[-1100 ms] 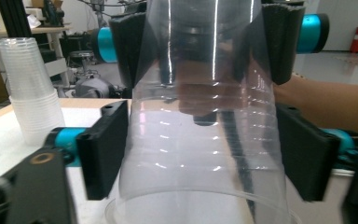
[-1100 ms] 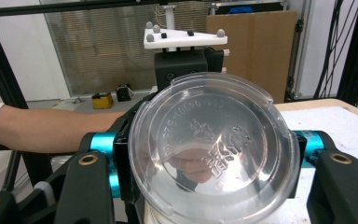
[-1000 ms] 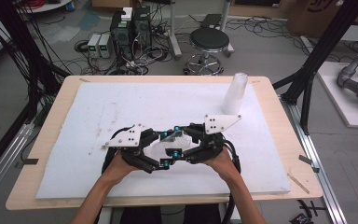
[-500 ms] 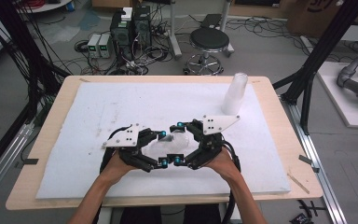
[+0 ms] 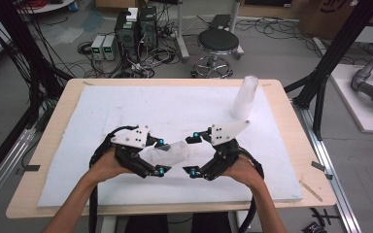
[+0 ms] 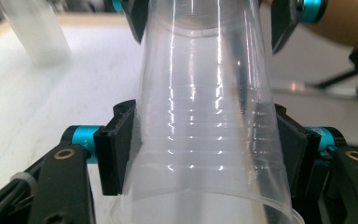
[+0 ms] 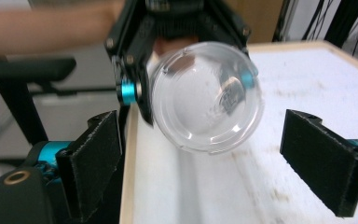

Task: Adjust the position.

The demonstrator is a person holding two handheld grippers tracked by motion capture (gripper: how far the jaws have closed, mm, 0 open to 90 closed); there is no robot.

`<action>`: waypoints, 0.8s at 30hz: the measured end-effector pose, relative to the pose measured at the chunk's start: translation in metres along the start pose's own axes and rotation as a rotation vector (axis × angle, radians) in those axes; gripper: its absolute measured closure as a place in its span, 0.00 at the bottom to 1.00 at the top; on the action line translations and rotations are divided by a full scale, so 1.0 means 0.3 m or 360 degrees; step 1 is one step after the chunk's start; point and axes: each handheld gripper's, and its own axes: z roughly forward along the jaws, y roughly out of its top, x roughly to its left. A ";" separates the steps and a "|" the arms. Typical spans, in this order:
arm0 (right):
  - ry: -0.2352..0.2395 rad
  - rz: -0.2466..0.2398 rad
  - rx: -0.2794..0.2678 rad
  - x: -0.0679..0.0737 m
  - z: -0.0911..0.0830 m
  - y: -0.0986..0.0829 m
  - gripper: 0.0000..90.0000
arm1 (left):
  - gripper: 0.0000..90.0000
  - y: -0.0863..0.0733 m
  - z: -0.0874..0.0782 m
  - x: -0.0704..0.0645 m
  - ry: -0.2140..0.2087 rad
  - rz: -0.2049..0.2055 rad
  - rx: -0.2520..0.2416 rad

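A clear plastic cup [image 5: 172,152] lies on its side just above the white foam board [image 5: 126,107]. My left gripper [image 5: 161,156] is shut on it near the rim. In the left gripper view the cup [image 6: 209,107] runs away from me between my left gripper's [image 6: 205,149] black pads. My right gripper [image 5: 193,154] stands open just right of the cup's base, not touching it. In the right gripper view the cup's round base [image 7: 207,100] faces me, ahead of my right gripper's [image 7: 209,163] spread jaws.
A tall stack of clear cups [image 5: 245,97] stands upside down at the board's far right, also in the left gripper view as the cup stack [image 6: 32,32]. The board rests on a wooden table [image 5: 291,145]. Beyond the table are a stool [image 5: 217,43] and floor electronics.
The two grippers were close together around the cup. The right gripper has opened and drawn back to the right, while the cup stays in the left gripper.
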 end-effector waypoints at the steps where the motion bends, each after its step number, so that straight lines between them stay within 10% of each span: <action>1: -0.0004 -0.0016 0.0038 -0.001 -0.001 0.002 0.14 | 0.37 0.008 0.002 0.001 -0.0014 -0.0003 0.0048; 11: -0.0031 -0.0096 0.0594 -0.002 0.024 0.017 0.14 | 0.37 0.077 0.040 0.014 -0.0045 0.0006 0.0549; 24: -0.0051 -0.0119 0.0791 -0.018 0.037 0.032 0.17 | 0.38 0.121 0.075 0.014 -0.0025 0.0021 0.0696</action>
